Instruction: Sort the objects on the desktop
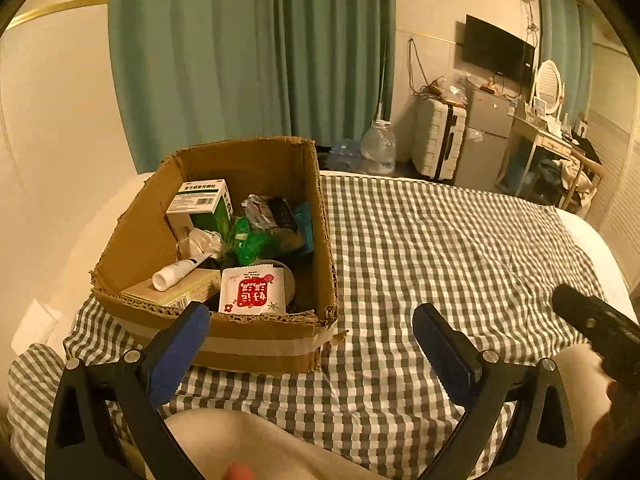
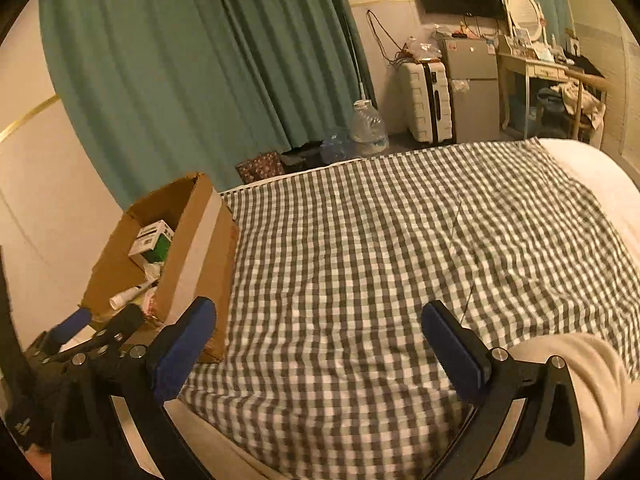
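Observation:
An open cardboard box (image 1: 260, 344) stands at the left end of the checked cloth (image 1: 440, 248). Inside lie a green-and-white medicine carton (image 1: 200, 200), a white tube (image 1: 176, 274), a red-and-white sachet (image 1: 254, 290), green packets (image 1: 256, 240) and crumpled tissue (image 1: 200, 242). My left gripper (image 1: 310, 316) is open just in front of the box's near wall, with nothing between its blue pads. My right gripper (image 2: 316, 312) is open and empty over bare cloth (image 2: 400, 240), to the right of the box (image 2: 208, 248). The tube (image 2: 128, 296) shows there too.
A person's legs (image 1: 240, 440) sit under both grippers at the near edge. Beyond the bed are a teal curtain (image 1: 240, 60), a water jug (image 1: 378, 144), a white suitcase (image 1: 438, 140), a small fridge (image 1: 484, 136), a wall TV (image 1: 498, 52) and a dressing table (image 1: 548, 140).

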Demonstrator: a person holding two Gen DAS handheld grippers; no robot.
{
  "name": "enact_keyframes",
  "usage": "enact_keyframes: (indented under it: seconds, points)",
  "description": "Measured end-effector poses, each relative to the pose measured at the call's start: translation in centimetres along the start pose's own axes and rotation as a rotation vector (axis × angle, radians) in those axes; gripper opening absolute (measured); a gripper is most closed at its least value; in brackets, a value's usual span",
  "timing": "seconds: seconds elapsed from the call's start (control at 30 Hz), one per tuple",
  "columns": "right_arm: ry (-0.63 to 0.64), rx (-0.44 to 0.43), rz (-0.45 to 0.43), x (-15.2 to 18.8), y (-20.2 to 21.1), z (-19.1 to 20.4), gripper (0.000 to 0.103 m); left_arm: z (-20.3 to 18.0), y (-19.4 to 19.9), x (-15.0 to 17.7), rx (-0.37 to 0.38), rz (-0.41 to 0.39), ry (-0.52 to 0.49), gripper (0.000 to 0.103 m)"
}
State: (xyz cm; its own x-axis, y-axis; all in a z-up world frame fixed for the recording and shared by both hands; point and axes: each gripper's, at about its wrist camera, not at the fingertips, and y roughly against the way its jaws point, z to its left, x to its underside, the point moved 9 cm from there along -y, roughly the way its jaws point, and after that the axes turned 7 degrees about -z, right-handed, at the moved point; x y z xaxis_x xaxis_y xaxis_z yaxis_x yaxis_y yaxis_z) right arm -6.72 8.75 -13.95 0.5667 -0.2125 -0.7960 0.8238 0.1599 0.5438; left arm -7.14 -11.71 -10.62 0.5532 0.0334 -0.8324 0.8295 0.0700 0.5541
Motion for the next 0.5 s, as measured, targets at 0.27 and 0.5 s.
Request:
enact_keyframes:
  seconds: [0.27,0.5]
  points:
    - [0.066,-0.005,0.009,1.1,-0.2,0.1,0.103,1.4,0.2,-0.6,-0.057,-0.03,-0.015,0.103]
    - [0.072,0.009,0.015,1.2,-0.3,0.5,0.103,1.6,0.1,-0.5,-0.044,-0.029,-0.016,0.103]
